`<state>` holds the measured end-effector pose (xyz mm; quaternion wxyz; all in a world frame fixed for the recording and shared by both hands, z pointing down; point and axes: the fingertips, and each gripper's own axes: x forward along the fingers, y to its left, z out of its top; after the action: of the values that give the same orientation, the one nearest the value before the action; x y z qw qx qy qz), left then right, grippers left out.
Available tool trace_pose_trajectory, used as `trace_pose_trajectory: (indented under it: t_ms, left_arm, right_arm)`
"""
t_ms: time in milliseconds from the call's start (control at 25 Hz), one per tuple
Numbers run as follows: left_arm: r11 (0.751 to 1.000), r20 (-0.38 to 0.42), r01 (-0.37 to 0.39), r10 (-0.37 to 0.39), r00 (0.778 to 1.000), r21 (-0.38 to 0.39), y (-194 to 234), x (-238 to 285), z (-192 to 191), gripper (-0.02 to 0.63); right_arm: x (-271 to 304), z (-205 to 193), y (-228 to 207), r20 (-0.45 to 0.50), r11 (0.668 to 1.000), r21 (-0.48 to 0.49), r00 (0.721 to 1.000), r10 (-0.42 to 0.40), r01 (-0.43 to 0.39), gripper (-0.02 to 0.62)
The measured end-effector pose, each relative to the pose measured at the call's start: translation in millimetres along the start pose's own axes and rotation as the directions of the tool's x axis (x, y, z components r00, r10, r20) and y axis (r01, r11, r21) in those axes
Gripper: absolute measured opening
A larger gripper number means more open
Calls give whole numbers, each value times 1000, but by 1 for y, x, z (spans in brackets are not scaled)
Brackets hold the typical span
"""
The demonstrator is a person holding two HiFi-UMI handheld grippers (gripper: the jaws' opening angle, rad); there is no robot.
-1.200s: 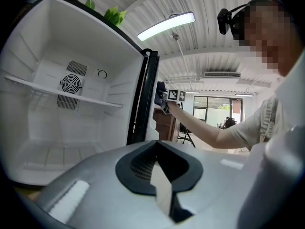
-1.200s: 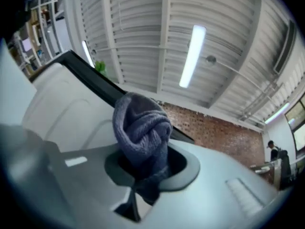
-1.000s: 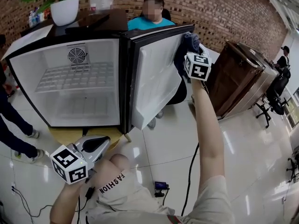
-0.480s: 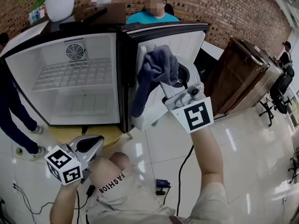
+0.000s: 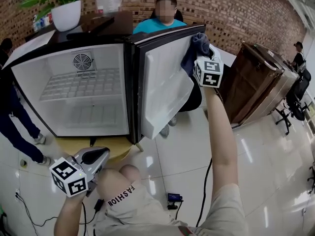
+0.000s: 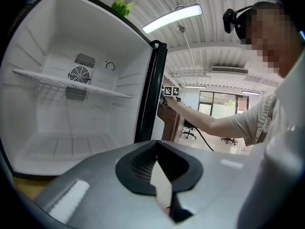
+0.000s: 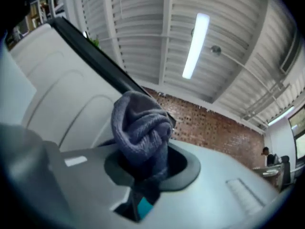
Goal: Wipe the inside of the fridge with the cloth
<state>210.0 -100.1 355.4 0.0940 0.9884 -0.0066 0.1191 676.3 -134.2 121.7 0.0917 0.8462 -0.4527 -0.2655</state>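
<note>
The small fridge (image 5: 74, 127) stands open, its white inside bare but for a wire shelf (image 5: 78, 82). Its door (image 5: 165, 85) swings out to the right. My right gripper (image 5: 201, 58) is raised at the door's upper right corner, shut on a bunched blue-grey cloth (image 5: 196, 45) that lies against the door's inner panel. In the right gripper view the cloth (image 7: 140, 130) bulges out of the jaws beside the white panel (image 7: 52, 87). My left gripper (image 5: 101, 154) hangs low in front of the fridge, shut and empty; the left gripper view shows its jaws (image 6: 159, 175) closed, facing the fridge's inside (image 6: 71, 113).
A potted plant (image 5: 66, 11) stands on top of the fridge. Behind the door sits a person in a teal shirt (image 5: 157, 23). A wooden cabinet (image 5: 253, 80) is at the right, someone's legs (image 5: 17, 129) at the left, cables and a small device (image 5: 173, 198) on the floor.
Half a second ago the right gripper was pulled back low over the door with the cloth hanging; now it is up at the door's top right corner again. The left gripper stayed put.
</note>
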Motion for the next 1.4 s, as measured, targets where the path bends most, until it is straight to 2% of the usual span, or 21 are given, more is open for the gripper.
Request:
trace_pose_trajectory:
  t_ms: [80,160,200,240,320,360,400,440,480,560,680,800,920,1000,1080,1120,1200,1240,1320,1360,1400]
  left_arm:
    - [1000,0,0,0,1000,4,-1,-1,0,6]
    - [1000,-7,-4,4,1000,3,-1,-2,-3,5]
    - [1000,-11,-6,6,1000,1,1,-2,-4,5]
    - [1000,-15,-7,7,1000,0,4,-1,-4,5]
    - [1000,-18,-12,11,1000,-5,9,2,-6,5]
    - [1000,-16,-15,15,1000,-12,11,3,-6,6]
    - [1000,-14,-17,17,1000,-19,10,4,-6,5]
    - [1000,-12,-16,16,1000,-23,9,5,-6,5]
    - [1000,-12,-12,12,1000,-22,7,6,-6,5]
    - [1000,-17,-1,0,1000,-15,2,6,-8,5]
    - [1000,-25,-1,1,1000,-9,4,1,-10,5]
    - [1000,-23,-17,17,1000,-15,13,-4,-10,5]
    - [1000,-17,-21,21,1000,-21,17,-5,-9,6]
    - [1000,-15,-20,20,1000,-24,16,-6,-9,5]
    - [999,-17,-20,20,1000,-29,16,-6,-10,5]
    - [999,-19,-21,20,1000,-31,17,-7,-11,5]
    - [999,-24,-23,22,999,-32,19,-8,-12,5]
    - [999,-26,-25,24,999,-32,20,-8,-12,5]
    - [999,-25,-30,29,999,-32,22,-8,-11,5]
    - [999,-23,-32,32,999,-33,22,-8,-10,6]
    - [999,-19,-34,33,999,-32,22,-8,-9,6]
  right_arm:
    - [-2,-5,2,-12,1000,14,1000,1,-1,66]
    - [-40,32,18,122,994,96,992,44,-56,66]
    - [-68,62,35,233,986,114,968,93,-122,66]
    - [-97,96,59,352,975,92,923,157,-201,66]
    - [-148,150,117,524,940,-28,796,302,-339,66]
    - [-164,162,145,550,920,-88,752,364,-381,66]
    - [-171,163,166,542,907,-142,735,407,-398,66]
    - [-171,157,179,515,901,-190,742,429,-389,66]
    - [-167,147,183,485,902,-228,761,431,-366,66]
    - [-154,127,167,459,923,-241,803,381,-300,66]
    - [-121,99,109,433,975,-174,878,205,-142,64]
    - [-74,65,60,397,996,-62,914,84,-65,62]
    - [-20,12,34,194,997,-78,981,25,-10,61]
    - [0,-17,22,102,997,-76,995,-1,9,60]
    - [-6,-18,21,80,996,-90,997,-5,12,58]
    - [-19,-6,25,99,996,-83,995,2,6,58]
    - [-62,39,46,230,997,-66,971,63,-49,60]
    - [-89,70,66,325,992,-77,938,118,-99,60]
    - [-144,125,120,483,969,-109,840,247,-222,60]
    - [-164,140,147,514,952,-122,802,304,-282,60]
    - [-177,144,170,512,935,-144,784,351,-325,60]
